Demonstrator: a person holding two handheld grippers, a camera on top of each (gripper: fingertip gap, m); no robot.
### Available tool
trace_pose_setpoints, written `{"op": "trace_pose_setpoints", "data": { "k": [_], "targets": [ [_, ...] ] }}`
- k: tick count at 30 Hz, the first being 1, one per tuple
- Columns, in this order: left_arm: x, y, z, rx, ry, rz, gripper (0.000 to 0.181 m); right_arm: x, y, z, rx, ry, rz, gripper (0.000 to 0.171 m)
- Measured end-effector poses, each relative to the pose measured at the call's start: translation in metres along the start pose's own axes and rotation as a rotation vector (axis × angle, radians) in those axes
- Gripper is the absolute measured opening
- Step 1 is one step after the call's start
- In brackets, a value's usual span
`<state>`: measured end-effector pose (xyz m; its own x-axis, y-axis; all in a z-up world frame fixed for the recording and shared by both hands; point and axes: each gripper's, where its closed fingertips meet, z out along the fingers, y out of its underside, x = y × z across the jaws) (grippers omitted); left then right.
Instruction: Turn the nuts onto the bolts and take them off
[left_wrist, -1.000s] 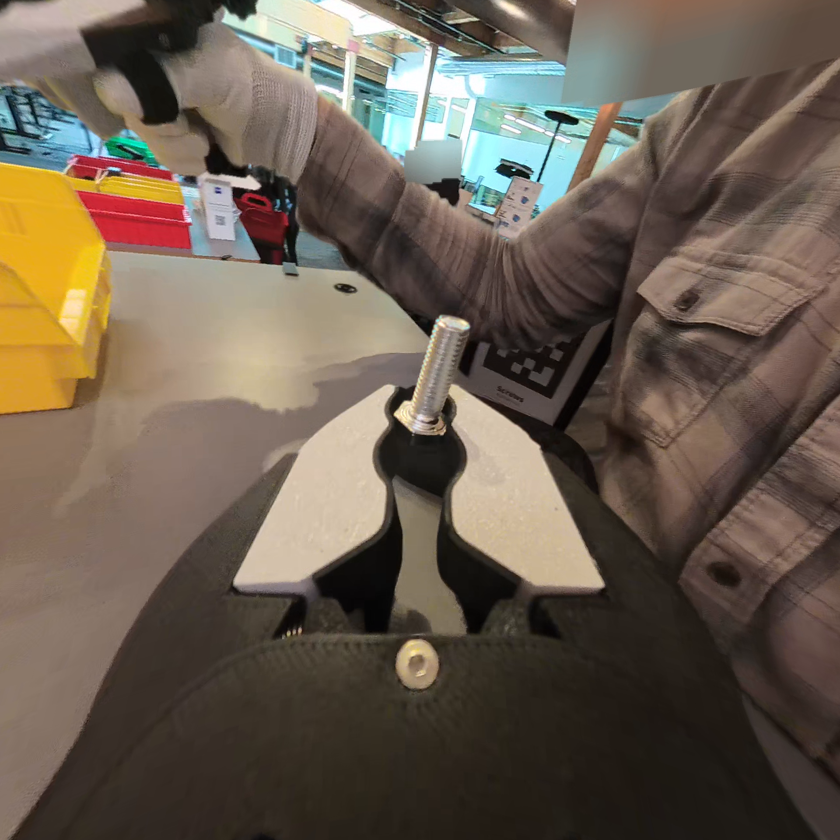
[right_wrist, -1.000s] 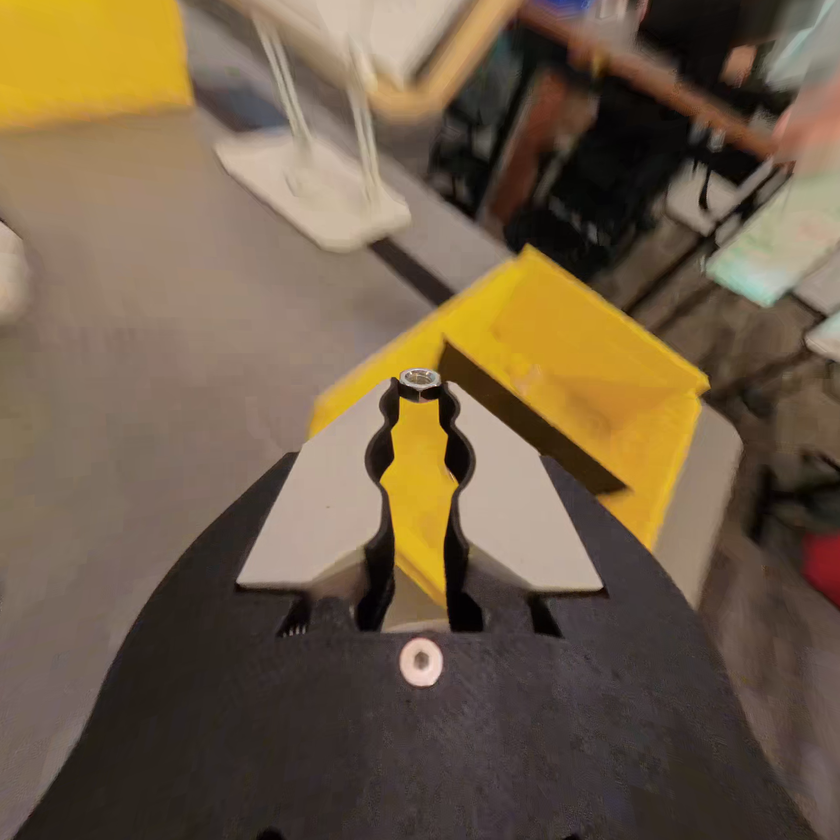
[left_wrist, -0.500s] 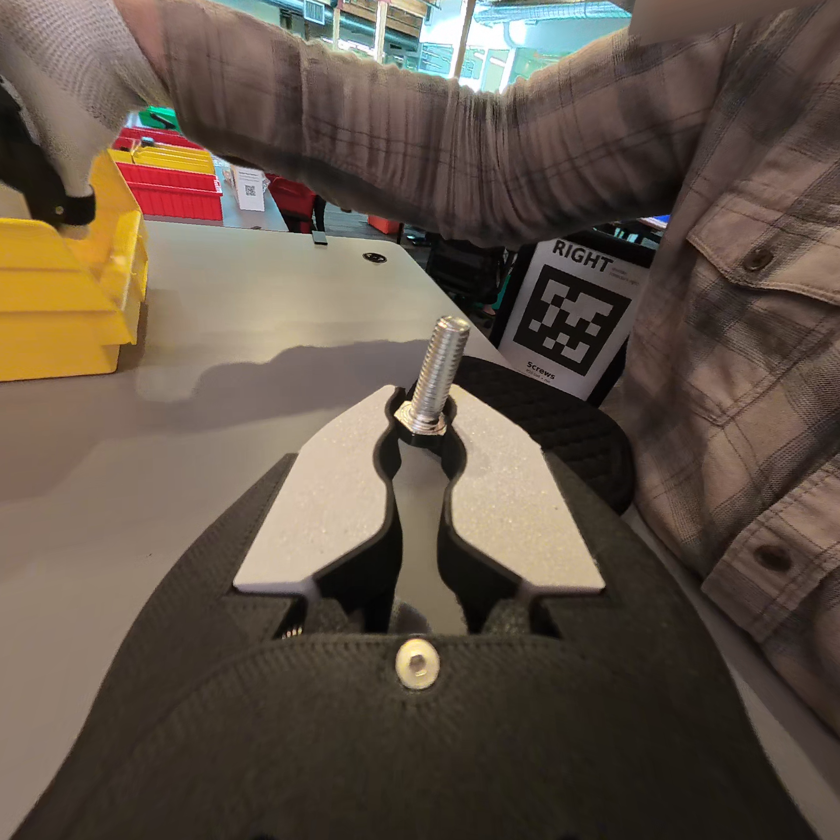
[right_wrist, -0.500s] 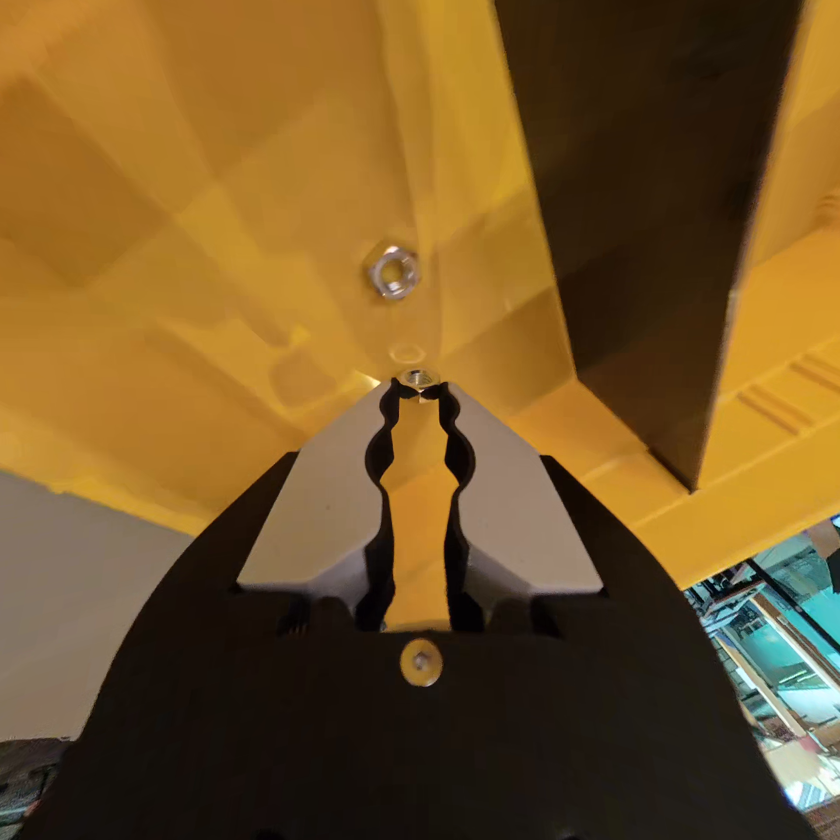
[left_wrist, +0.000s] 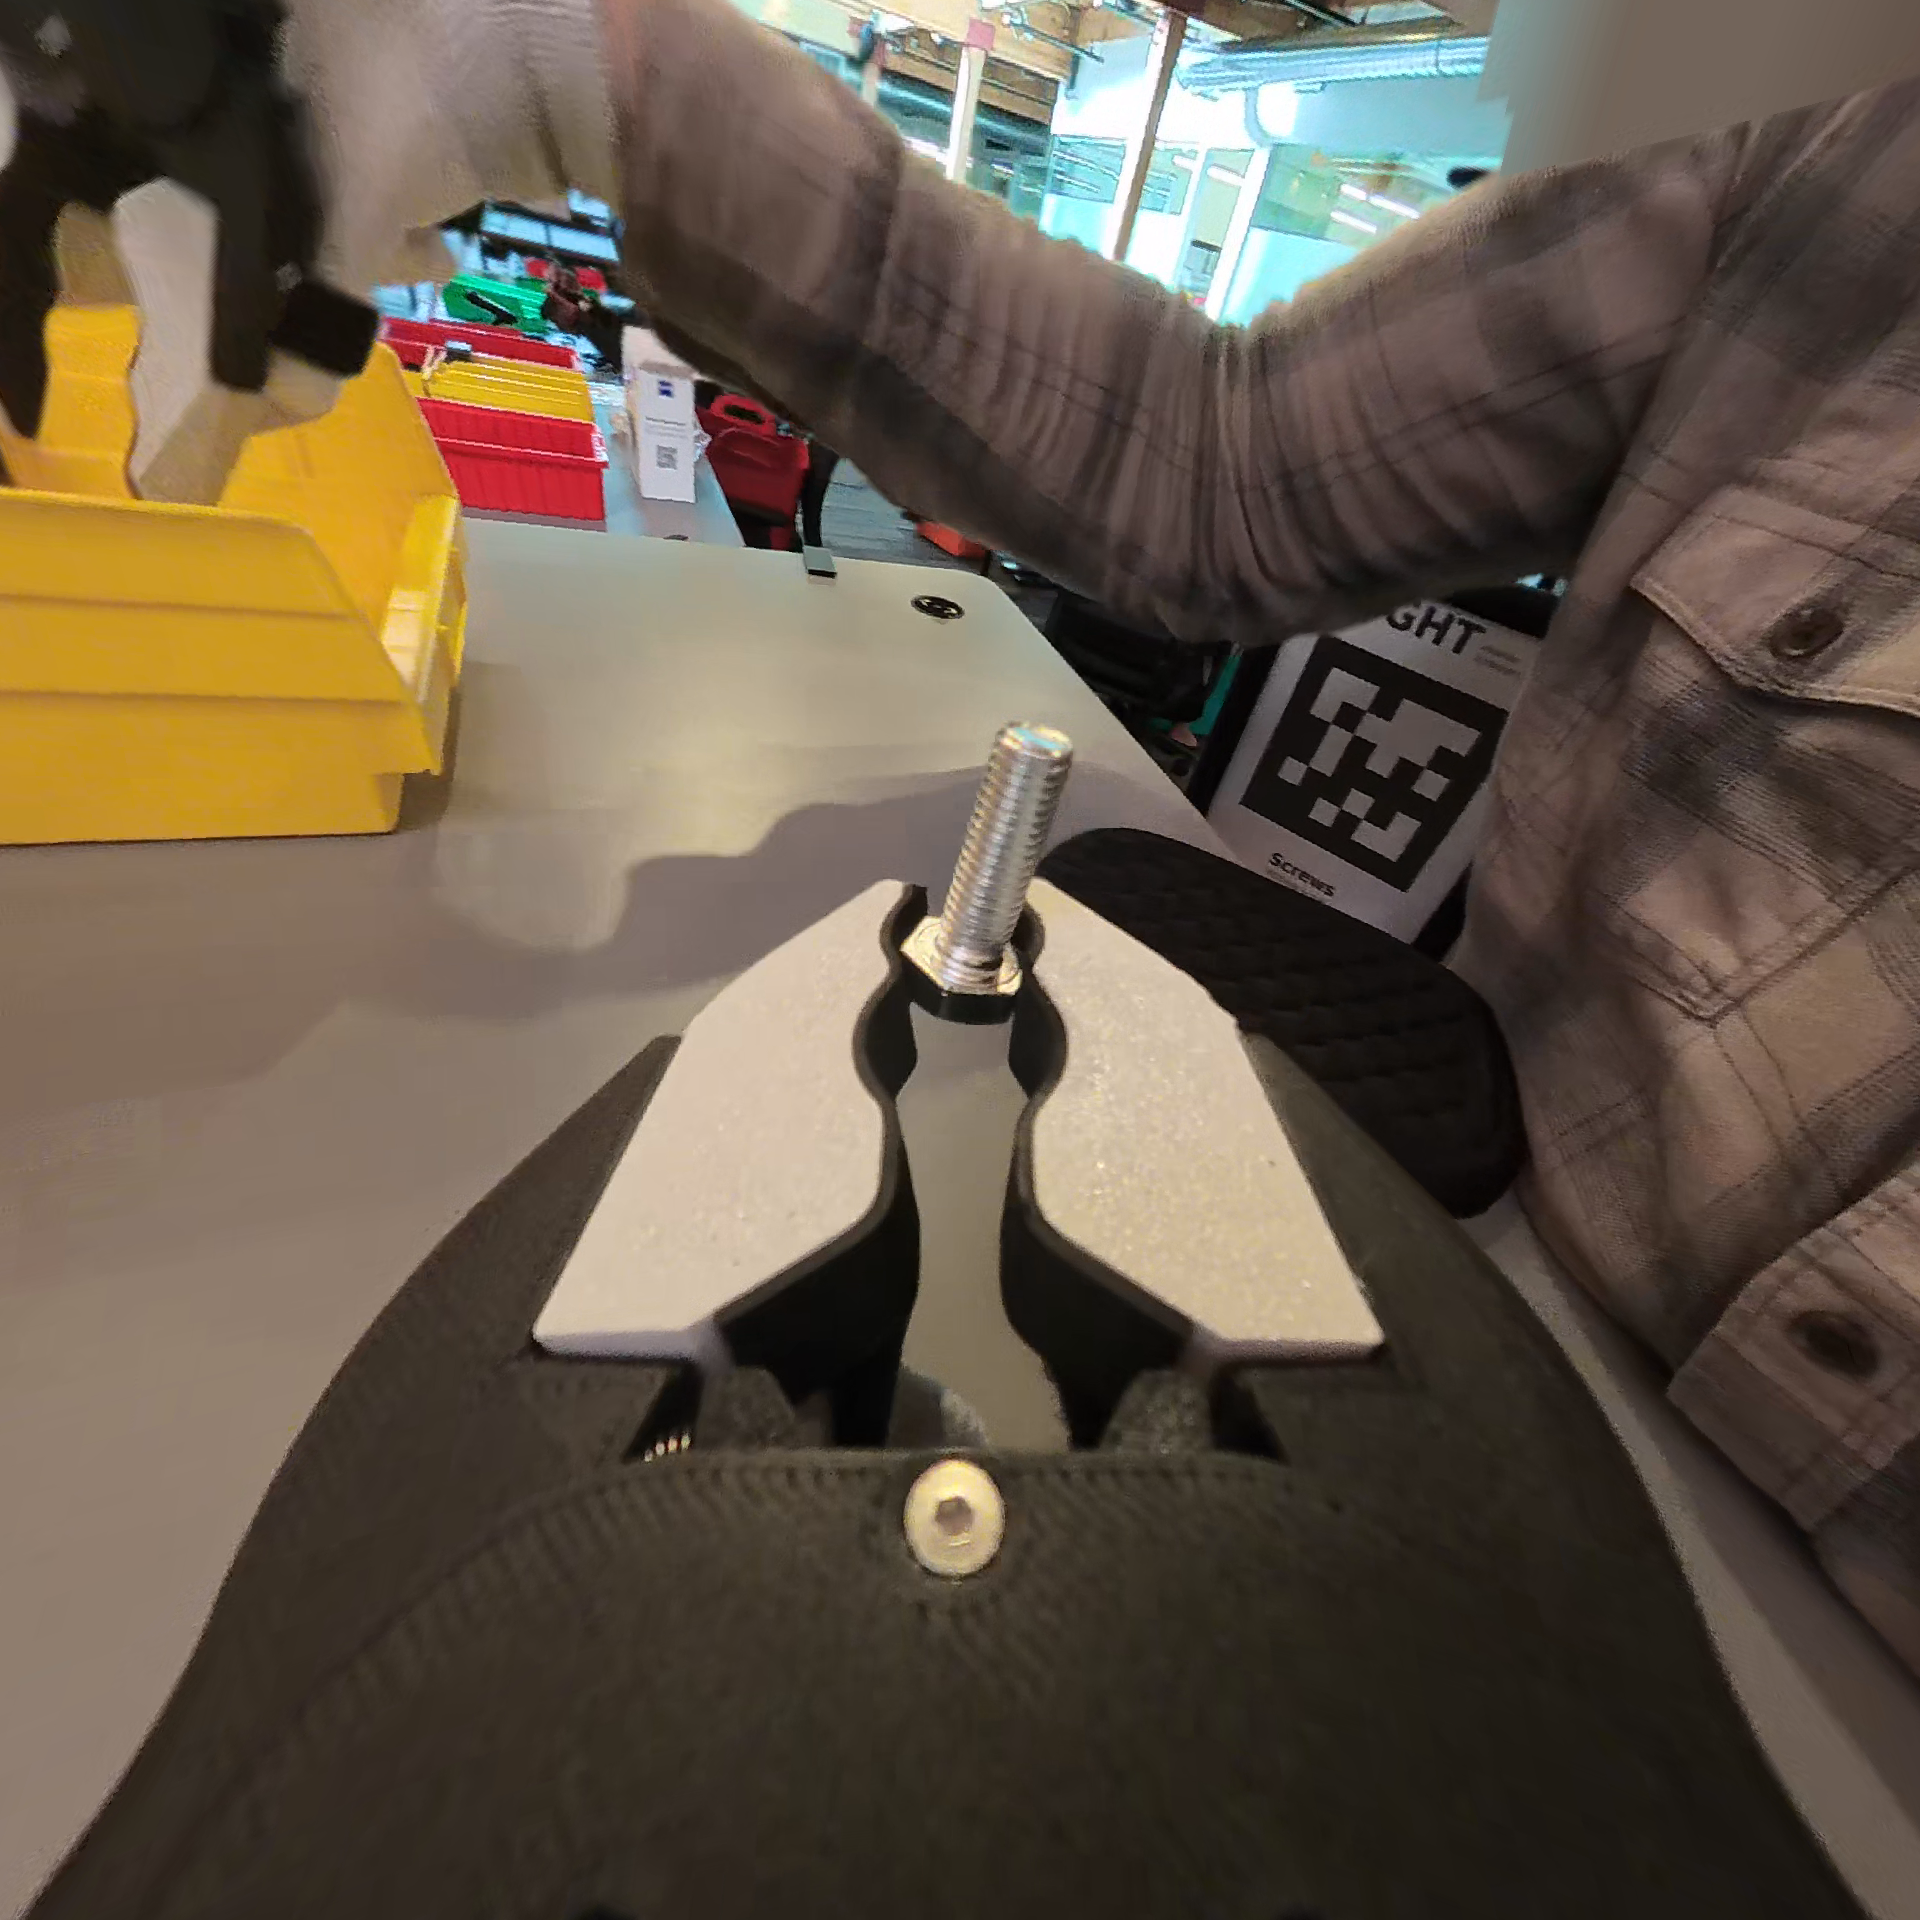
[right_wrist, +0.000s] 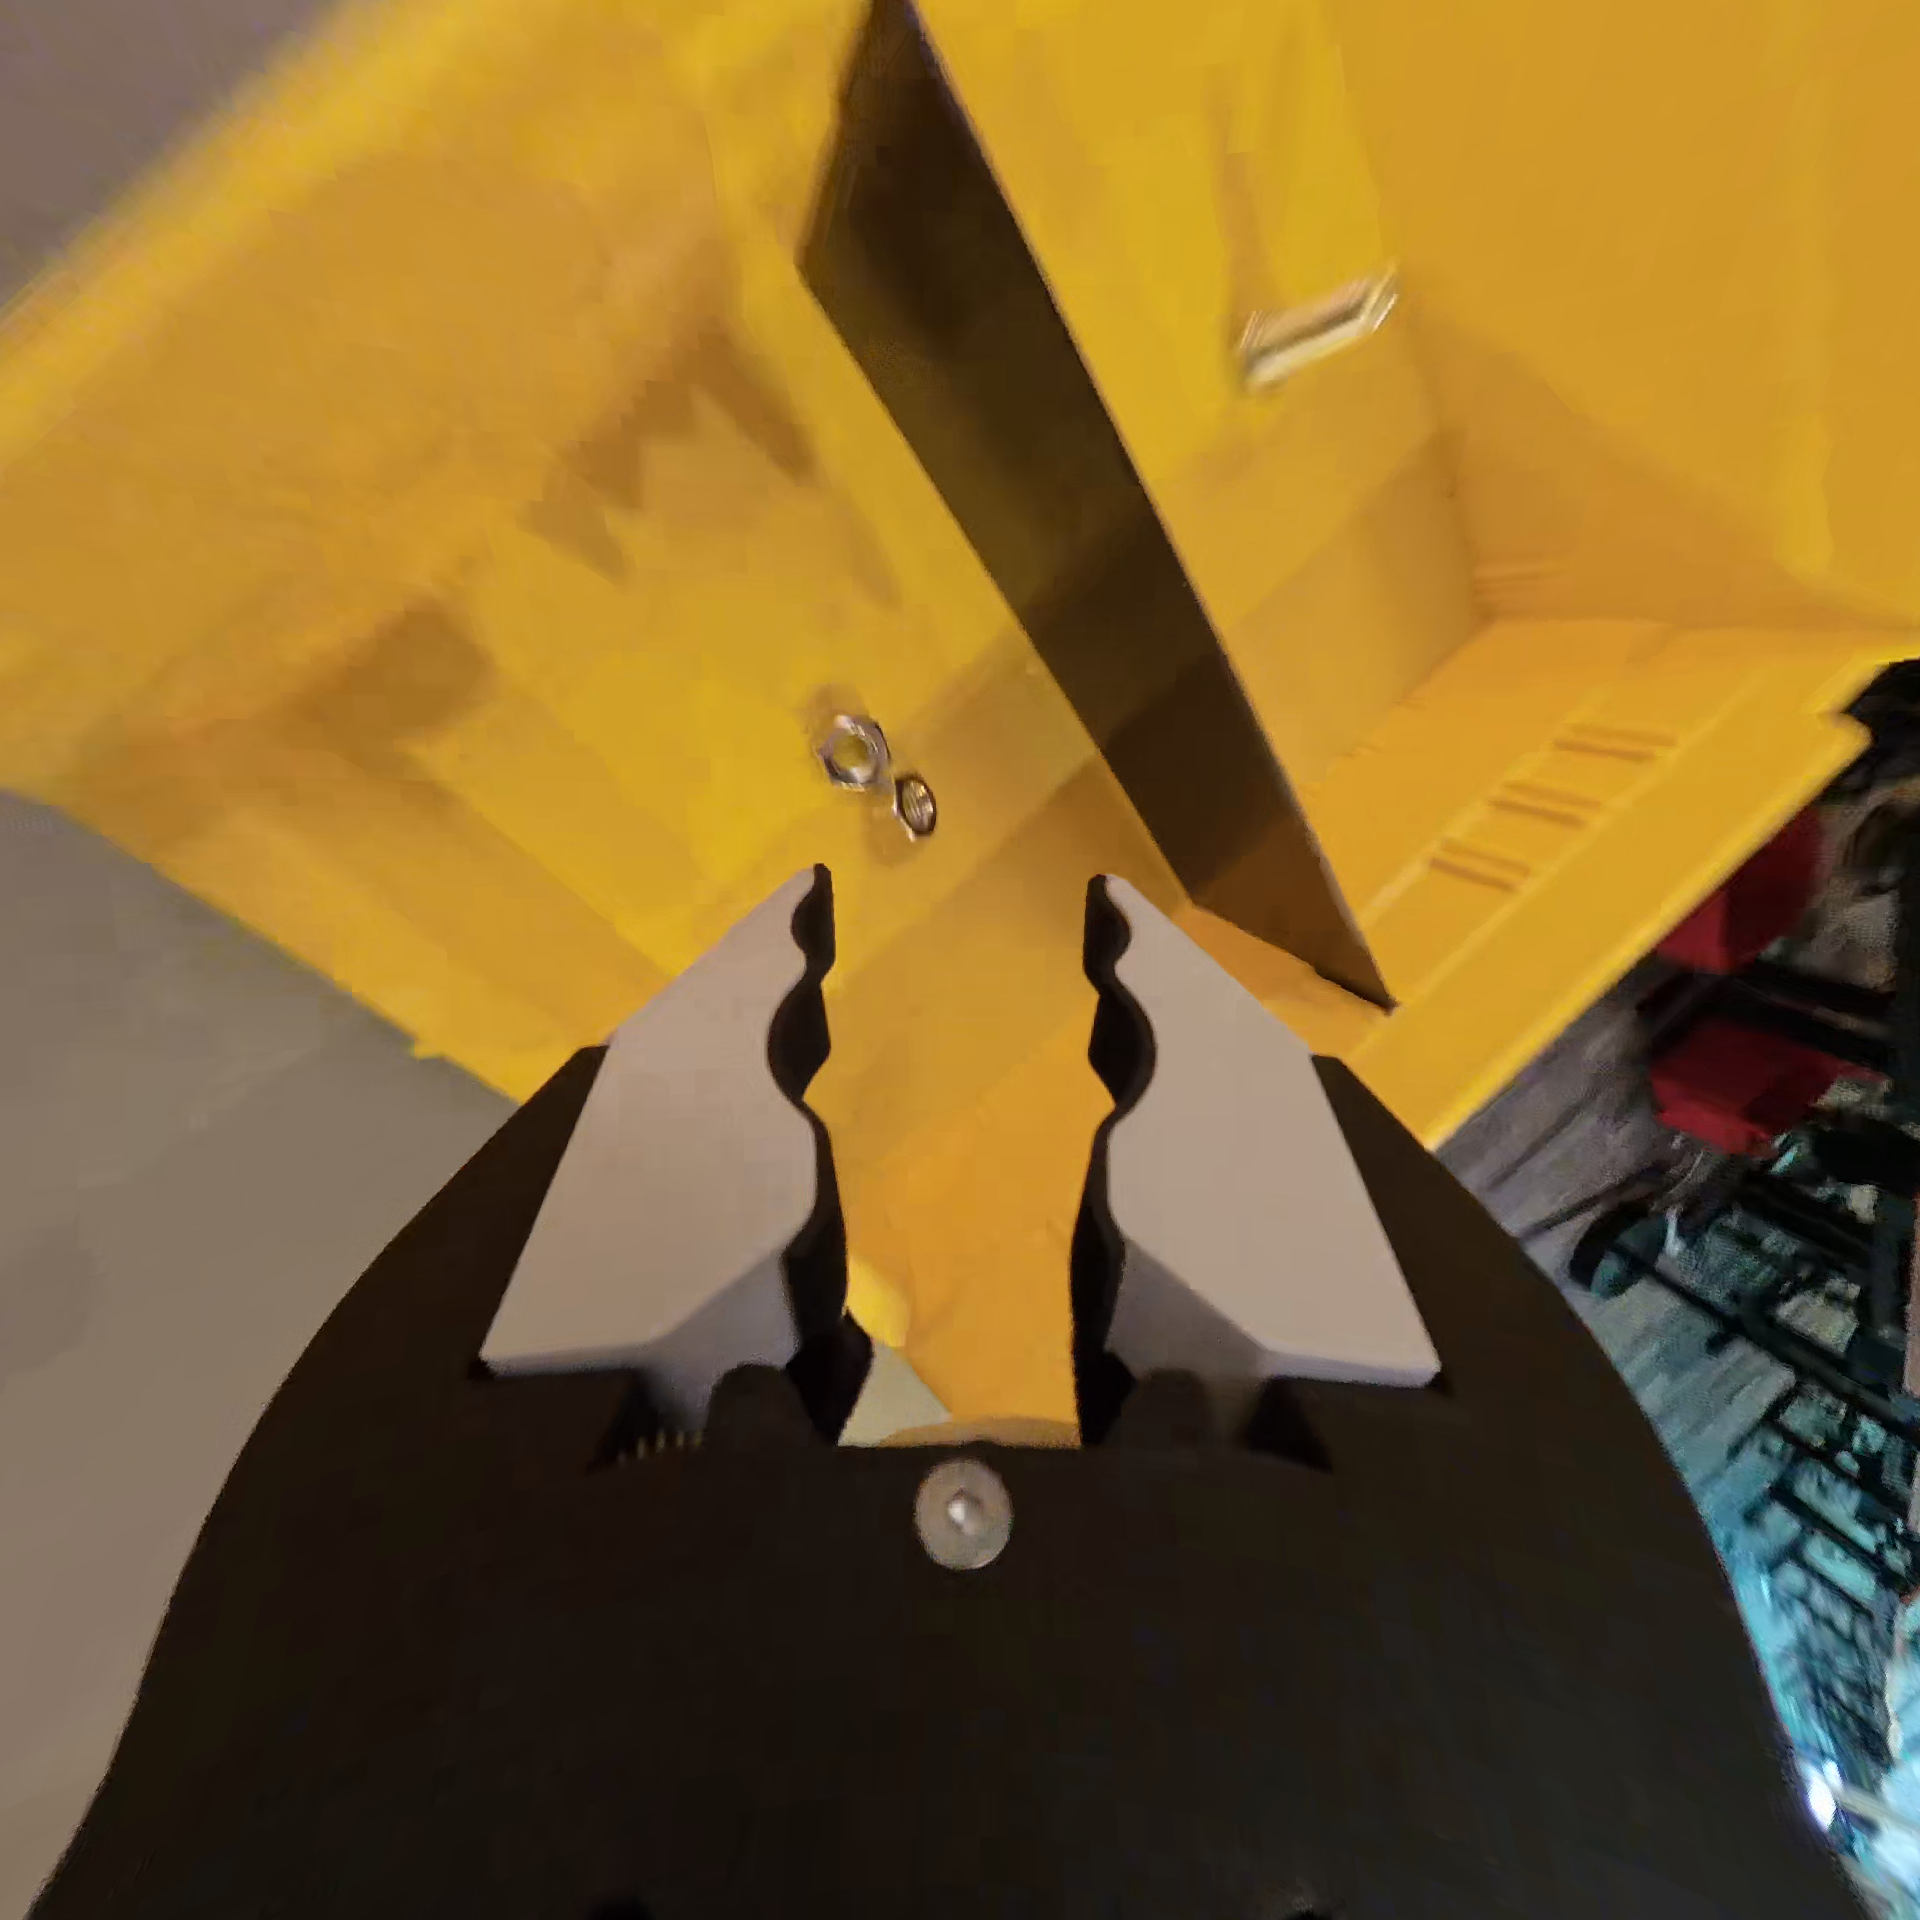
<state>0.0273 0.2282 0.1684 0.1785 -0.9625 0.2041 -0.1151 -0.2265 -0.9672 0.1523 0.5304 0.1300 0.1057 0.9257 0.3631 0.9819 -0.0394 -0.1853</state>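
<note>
- Left wrist view: the left gripper (left_wrist: 961, 971) is holding a silver bolt (left_wrist: 992, 862). Its jaws are squeezed on the six-sided head at the bottom of the bolt.
- The bolt is standing nearly straight up. Its long line is running from the head up to the flat tip, and it is leaning a little toward 1 o'clock. No nut is sitting on the threads.
- The bolt is hanging just above the grey bench (left_wrist: 644, 717), near its front edge.
- At 10 o'clock from the bolt, a yellow bin (left_wrist: 208, 665) is sitting on the bench. The right gripper (left_wrist: 197, 291) is hanging over the bin, looking blurry, held by a person's arm in a checked sleeve (left_wrist: 1091, 364).
- Right wrist view: the right gripper (right_wrist: 956, 883) is pointing down into the yellow bin (right_wrist: 520, 468). Its jaws are standing apart and are holding nothing.
- Two nuts (right_wrist: 873, 769) are lying touching each other on the bin floor, just past the tips at 11 o'clock. A dark divider (right_wrist: 1039, 520) is splitting the bin, and something silver and blurry (right_wrist: 1314, 332) is lying in the other part at 1 o'clock.
- It looks like the taking-off step is ending: the nut is in the bin and the bolt is bare. Next, the bolt probably needs dropping into the bin, or a nut needs picking up flat, with its hole lined up with the bolt tip.
</note>
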Motion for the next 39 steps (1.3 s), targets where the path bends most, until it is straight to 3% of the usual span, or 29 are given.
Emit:
{"op": "trace_pose_setpoints", "data": {
  "k": [1, 4, 8, 11, 16, 19, 23, 27, 31, 35, 39],
  "targets": [
    [-0.002, -0.001, -0.001, 0.007, -0.006, -0.005, 0.014, -0.006, -0.013, -0.017, 0.086, 0.018, -0.006, 0.043],
    [-0.003, -0.006, -0.004, 0.033, -0.008, -0.021, 0.014, -0.069, -0.063, -0.076, 0.395, -0.065, -0.112, 0.037],
    [0.003, -0.009, -0.005, 0.049, 0.043, -0.042, 0.014, -0.197, -0.124, -0.160, 0.867, -0.278, -0.429, 0.030],
    [0.010, -0.005, -0.003, 0.025, 0.079, -0.041, 0.014, -0.255, -0.141, -0.181, 0.966, -0.371, -0.570, 0.029],
    [0.025, -0.010, 0.000, 0.050, 0.143, -0.024, 0.014, -0.287, -0.161, -0.174, 1.011, -0.569, -0.525, 0.025],
    [0.029, -0.018, -0.004, 0.089, 0.159, -0.019, 0.014, -0.294, -0.164, -0.176, 1.087, -0.661, -0.474, 0.008],
    [0.029, -0.026, -0.006, 0.131, 0.159, -0.014, 0.015, -0.291, -0.167, -0.184, 1.167, -0.717, -0.410, 0.007],
    [0.020, -0.050, -0.017, 0.272, 0.093, -0.017, 0.032, -0.268, -0.170, -0.206, 1.294, -0.730, -0.311, 0.007],
    [-0.012, -0.059, -0.035, 0.362, -0.066, -0.040, 0.029, -0.180, -0.172, -0.204, 1.261, -0.462, -0.187, 0.007],
    [-0.034, -0.041, -0.032, 0.252, -0.212, 0.001, 0.002, -0.038, -0.156, -0.151, 0.983, -0.150, 0.037, 0.007],
    [-0.042, -0.027, -0.024, 0.152, -0.273, 0.034, 0.001, 0.062, -0.118, -0.061, 0.585, -0.026, 0.170, 0.007]
  ]
}}
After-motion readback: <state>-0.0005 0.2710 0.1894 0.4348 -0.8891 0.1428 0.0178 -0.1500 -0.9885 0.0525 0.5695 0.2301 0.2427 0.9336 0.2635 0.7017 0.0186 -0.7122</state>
